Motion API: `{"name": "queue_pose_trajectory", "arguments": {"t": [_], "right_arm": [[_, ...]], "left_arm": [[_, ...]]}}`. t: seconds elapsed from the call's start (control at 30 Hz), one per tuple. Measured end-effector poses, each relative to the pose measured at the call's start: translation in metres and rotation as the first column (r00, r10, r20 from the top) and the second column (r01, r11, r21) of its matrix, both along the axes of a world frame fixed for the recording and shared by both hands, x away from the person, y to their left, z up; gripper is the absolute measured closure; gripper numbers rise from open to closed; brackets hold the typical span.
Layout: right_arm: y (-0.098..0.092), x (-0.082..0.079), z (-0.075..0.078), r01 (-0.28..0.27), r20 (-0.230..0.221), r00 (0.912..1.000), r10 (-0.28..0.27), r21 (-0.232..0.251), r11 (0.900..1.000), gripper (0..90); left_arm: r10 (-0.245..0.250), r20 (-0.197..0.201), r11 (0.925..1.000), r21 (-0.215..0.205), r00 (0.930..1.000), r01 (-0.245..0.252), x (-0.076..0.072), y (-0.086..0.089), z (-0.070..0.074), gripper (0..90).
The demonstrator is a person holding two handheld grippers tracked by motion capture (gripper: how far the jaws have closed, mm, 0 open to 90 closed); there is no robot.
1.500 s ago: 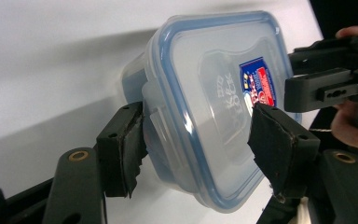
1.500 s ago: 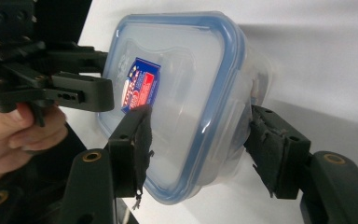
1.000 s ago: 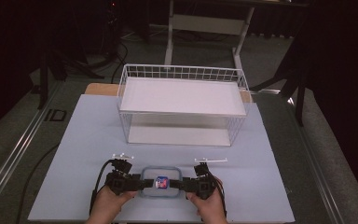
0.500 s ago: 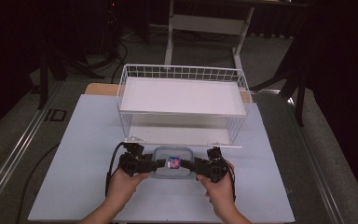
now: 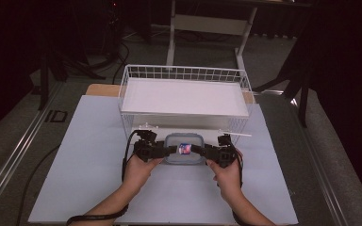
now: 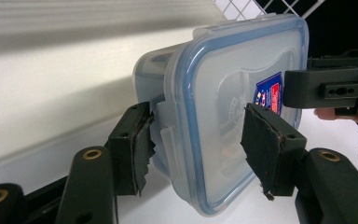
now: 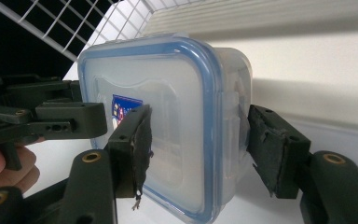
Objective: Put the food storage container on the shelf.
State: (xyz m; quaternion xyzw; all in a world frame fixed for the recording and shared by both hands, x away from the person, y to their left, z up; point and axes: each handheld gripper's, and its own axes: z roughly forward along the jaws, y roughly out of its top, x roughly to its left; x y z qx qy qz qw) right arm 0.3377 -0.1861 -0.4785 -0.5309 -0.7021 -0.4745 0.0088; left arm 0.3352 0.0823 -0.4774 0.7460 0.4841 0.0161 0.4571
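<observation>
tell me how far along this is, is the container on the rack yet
Not yet. Done: both grippers are clamped on the lidded container, left gripper and right gripper on opposite ends. In hand: it sits between them just in front of the white wire rack. Left, most likely: setting it on or under the shelf and letting go.

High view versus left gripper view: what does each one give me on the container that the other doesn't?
High view alone: the wire basket whole, just beyond the container, and both hands on the white mat. Left gripper view alone: the left gripper pads pressing the container's side latch and lid. Both: the lidded plastic container with its blue label, and the right gripper gripping its far end.
</observation>
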Motion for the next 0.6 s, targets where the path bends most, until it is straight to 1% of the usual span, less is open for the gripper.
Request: {"name": "queue_pose_trajectory", "arguments": {"t": [0.03, 0.07, 0.17, 0.2, 0.3, 0.37, 0.43, 0.47, 0.5, 0.6], "right_arm": [[0.0, 0.002, 0.0, 0.0, 0.0, 1.0, 0.0, 0.002, 1.0, 41.5], [-0.001, 0.005, -0.001, 0.001, 0.006, 1.0, -0.001, -0.002, 1.0, 41.6], [-0.001, 0.013, -0.004, 0.015, 0.01, 0.9998, -0.015, 0.009, 1.0, 41.5], [0.0, 0.014, -0.005, 0.018, 0.017, 0.9997, -0.018, 0.011, 1.0, 41.5], [0.001, 0.02, -0.009, 0.027, 0.022, 0.9994, -0.027, 0.028, 0.999, 41.5], [0.002, 0.023, -0.011, 0.029, 0.019, 0.9994, -0.03, 0.034, 0.999, 41.5], [0.004, 0.026, -0.013, 0.033, 0.023, 0.9992, -0.034, 0.028, 0.999, 41.5], [0.004, 0.026, -0.013, 0.033, 0.023, 0.9992, -0.034, 0.028, 0.999, 41.5], [0.008, 0.032, -0.018, 0.042, 0.015, 0.999, -0.042, 0.025, 0.999, 41.5], [0.009, 0.036, -0.024, 0.05, 0.001, 0.9988, -0.05, 0.035, 0.998, 41.5]], "left_arm": [[0.0, 0.0, 1.0, 0.0, 1.0, 0.0, 0.0, 0.0, 0.0, 44.6], [0.006, 0.002, 1.0, -0.006, 1.0, -0.006, 0.005, -0.001, -0.003, 44.6], [0.017, 0.018, 0.9998, -0.01, 0.9997, -0.017, 0.011, 0.0, -0.005, 44.6], [0.023, 0.02, 0.9996, -0.014, 0.9995, -0.023, 0.014, 0.0, -0.006, 44.6], [0.028, 0.033, 0.9996, -0.01, 0.999, -0.028, 0.02, 0.002, -0.008, 44.5], [0.033, 0.031, 0.9994, -0.014, 0.999, -0.033, 0.022, 0.002, -0.01, 44.5], [0.046, 0.025, 0.9982, -0.039, 0.9986, -0.045, 0.026, 0.006, -0.017, 44.5], [0.046, 0.025, 0.9982, -0.039, 0.9986, -0.045, 0.026, 0.006, -0.017, 44.5], [0.048, 0.029, 0.9981, -0.04, 0.9985, -0.046, 0.03, 0.008, -0.022, 44.5], [0.052, 0.025, 0.998, -0.037, 0.9983, -0.051, 0.034, 0.009, -0.026, 44.5]]}}
